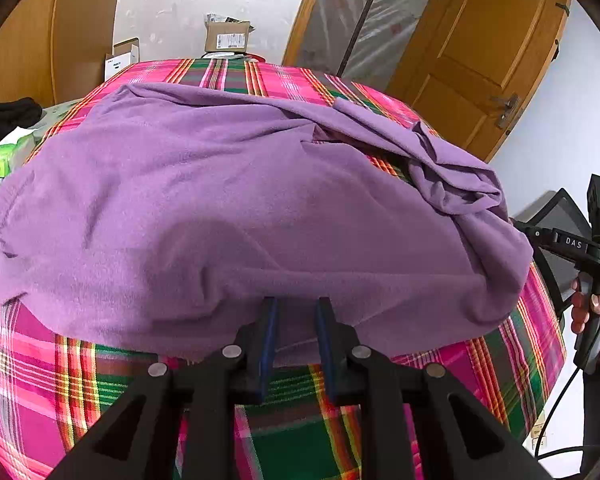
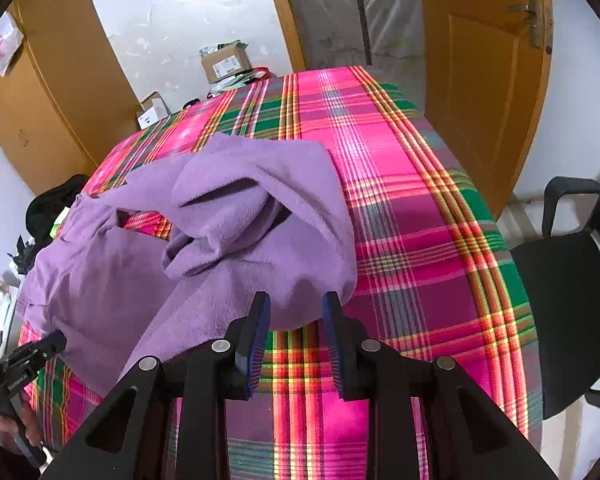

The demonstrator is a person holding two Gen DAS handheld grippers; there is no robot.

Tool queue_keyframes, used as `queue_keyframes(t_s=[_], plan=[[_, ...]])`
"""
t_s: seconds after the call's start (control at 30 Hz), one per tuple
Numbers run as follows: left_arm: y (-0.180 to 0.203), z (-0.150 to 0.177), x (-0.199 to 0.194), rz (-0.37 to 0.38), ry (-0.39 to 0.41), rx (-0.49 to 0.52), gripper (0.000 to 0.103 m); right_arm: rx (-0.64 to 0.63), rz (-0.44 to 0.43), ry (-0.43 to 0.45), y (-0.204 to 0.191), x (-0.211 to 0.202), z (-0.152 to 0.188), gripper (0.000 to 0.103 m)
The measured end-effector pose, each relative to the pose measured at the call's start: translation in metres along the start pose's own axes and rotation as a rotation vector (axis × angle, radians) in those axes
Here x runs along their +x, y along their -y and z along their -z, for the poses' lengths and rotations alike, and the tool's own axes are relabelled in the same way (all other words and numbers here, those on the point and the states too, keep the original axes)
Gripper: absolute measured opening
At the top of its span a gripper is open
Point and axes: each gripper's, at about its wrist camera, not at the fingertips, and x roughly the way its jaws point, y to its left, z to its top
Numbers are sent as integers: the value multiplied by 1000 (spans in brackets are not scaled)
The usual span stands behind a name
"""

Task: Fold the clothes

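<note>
A purple fleece sweater (image 1: 236, 208) lies spread on the pink and green plaid tablecloth (image 1: 300, 420). One sleeve is bunched and twisted at its right side (image 1: 452, 176). My left gripper (image 1: 297, 308) stands at the near hem. Its jaws are apart, and flat, unpinched cloth shows in the gap. In the right wrist view it reaches the hem from the lower left (image 2: 58, 340). My right gripper (image 2: 296, 300) straddles the rounded near corner of the sweater (image 2: 228, 240), open, with the fabric not squeezed. It also shows in the left wrist view (image 1: 518, 226).
Cardboard boxes (image 1: 228, 36) stand past the table's far edge, and a wooden door (image 1: 492, 48) is behind on the right. A black office chair (image 2: 572, 312) stands close to the table's right side. Dark clothing (image 1: 8, 116) and a green pack (image 1: 0, 160) lie at the left.
</note>
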Motion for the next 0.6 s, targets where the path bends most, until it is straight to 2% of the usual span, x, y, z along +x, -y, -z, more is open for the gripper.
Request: queue_keyframes(t_s=[0.13,0.33,0.6], plan=[[1,0,0,-7,-1,13,20,-11,16,24,3,-8,-4,28],[2,-2,-1,-8,-18,5,20,-49,38,-4,10,3,-11,28],[4,-3,1,-17,-21,6,20,-241,84,5,-11,29,-52,30]])
